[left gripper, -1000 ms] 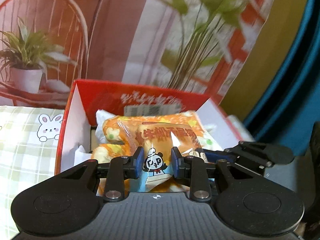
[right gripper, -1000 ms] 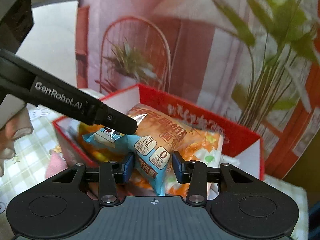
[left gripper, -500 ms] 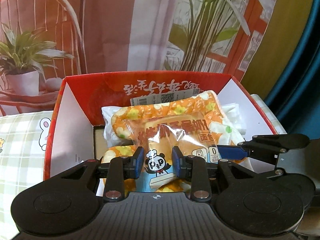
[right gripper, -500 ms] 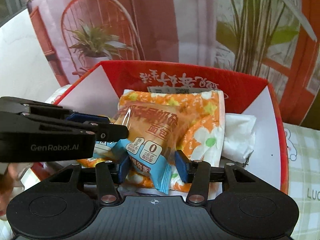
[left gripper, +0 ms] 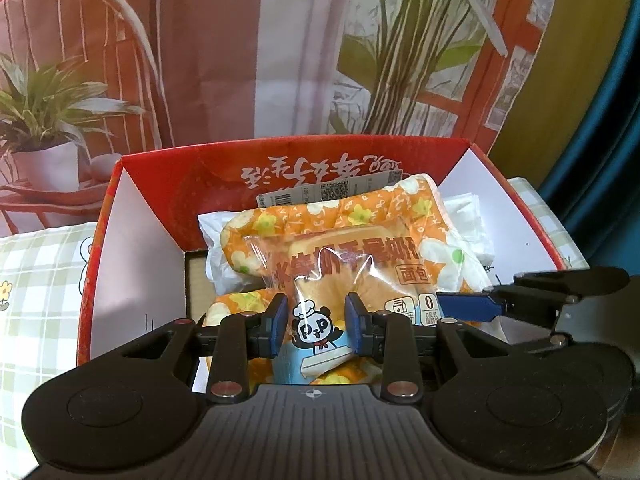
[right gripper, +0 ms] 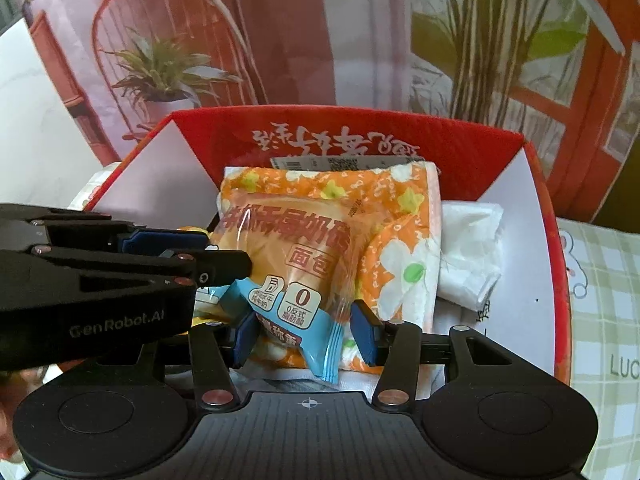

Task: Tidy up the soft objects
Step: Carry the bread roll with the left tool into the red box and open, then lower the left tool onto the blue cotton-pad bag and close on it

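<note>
A clear and blue bread packet (left gripper: 340, 280) with a panda print lies on orange flowered cloth bundles (left gripper: 360, 208) inside a red cardboard box (left gripper: 132, 208). My left gripper (left gripper: 316, 326) is shut on the packet's panda end. My right gripper (right gripper: 306, 338) straddles the packet's blue sealed end (right gripper: 316, 340); its pads stand slightly apart from the wrapper. The packet (right gripper: 288, 256), the cloth (right gripper: 360, 196) and the box (right gripper: 536, 280) also show in the right wrist view. White tissue (right gripper: 468, 256) lies at the box's right side.
A printed backdrop with a chair and plants (left gripper: 280, 60) stands right behind the box. A green checked cloth (left gripper: 36, 280) covers the table on both sides of the box (right gripper: 600, 300). The box walls enclose both grippers closely.
Both grippers have moved forward and down over the box with the packet. The right gripper's jaws have widened around the packet's blue end.
</note>
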The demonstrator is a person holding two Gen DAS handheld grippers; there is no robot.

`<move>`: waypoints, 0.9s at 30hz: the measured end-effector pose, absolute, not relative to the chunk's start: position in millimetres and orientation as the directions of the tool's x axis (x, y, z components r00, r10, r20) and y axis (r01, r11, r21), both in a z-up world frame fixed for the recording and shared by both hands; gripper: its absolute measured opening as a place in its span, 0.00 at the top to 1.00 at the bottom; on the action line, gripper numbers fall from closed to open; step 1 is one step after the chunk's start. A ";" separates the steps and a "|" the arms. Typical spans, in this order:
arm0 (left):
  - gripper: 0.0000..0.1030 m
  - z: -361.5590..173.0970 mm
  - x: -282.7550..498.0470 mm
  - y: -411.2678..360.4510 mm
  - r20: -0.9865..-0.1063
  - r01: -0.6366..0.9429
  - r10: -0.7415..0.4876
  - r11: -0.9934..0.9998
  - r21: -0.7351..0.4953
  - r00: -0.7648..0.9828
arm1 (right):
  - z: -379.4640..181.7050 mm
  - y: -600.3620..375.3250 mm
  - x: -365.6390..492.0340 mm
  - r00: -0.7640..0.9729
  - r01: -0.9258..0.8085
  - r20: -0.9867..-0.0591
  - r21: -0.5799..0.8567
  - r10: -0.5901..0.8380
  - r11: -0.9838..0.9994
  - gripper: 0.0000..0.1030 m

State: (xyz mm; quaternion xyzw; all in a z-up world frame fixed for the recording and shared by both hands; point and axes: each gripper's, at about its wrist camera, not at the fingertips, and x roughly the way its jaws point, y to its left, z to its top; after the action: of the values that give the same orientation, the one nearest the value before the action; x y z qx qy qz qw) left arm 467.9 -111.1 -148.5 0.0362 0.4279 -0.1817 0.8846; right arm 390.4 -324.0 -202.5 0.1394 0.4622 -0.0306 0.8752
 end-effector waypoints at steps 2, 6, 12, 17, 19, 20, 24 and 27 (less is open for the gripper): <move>0.66 -142.8 465.8 -111.5 -0.765 0.351 -0.286 0.932 -0.084 0.577 | -201.3 -324.2 388.4 0.574 0.199 -0.816 0.216 0.065 0.956 0.55; 0.53 -124.0 447.0 -108.9 -0.742 0.353 -0.265 0.935 -0.041 0.616 | -183.5 -319.7 372.5 0.611 0.187 -0.791 0.180 0.029 0.966 0.41; 0.35 -83.6 370.9 -103.4 -0.629 0.410 -0.326 0.912 -0.013 0.706 | -136.3 -314.9 304.8 0.725 0.083 -0.687 0.151 0.044 0.985 0.40; 0.30 -95.0 307.8 -103.4 -0.616 0.469 -0.391 0.882 -0.039 0.684 | -123.4 -306.2 220.9 0.764 0.033 -0.642 0.135 0.062 0.990 0.32; 0.30 -109.0 289.4 -106.9 -0.631 0.490 -0.417 0.869 -0.066 0.654 | -131.3 -302.8 191.7 0.752 0.036 -0.656 0.130 0.058 0.991 0.31; 0.30 -116.8 282.1 -109.4 -0.640 0.496 -0.429 0.864 -0.086 0.637 | -138.3 -301.1 176.9 0.740 0.045 -0.671 0.127 0.052 0.991 0.31; 0.30 -147.5 268.4 -115.3 -0.677 0.504 -0.473 0.847 -0.171 0.565 | -174.4 -294.7 129.5 0.673 0.087 -0.738 0.144 0.048 0.986 0.27; 0.30 -168.0 268.8 -122.7 -0.702 0.508 -0.497 0.833 -0.221 0.510 | -200.4 -294.9 107.7 0.631 0.144 -0.775 0.145 0.022 0.979 0.22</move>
State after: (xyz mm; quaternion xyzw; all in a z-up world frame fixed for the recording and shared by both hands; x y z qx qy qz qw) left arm 268.8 -122.7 -168.0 0.0065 0.4017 -0.2892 0.8689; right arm 107.7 -294.9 -200.4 0.0969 0.4281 -0.0341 0.8979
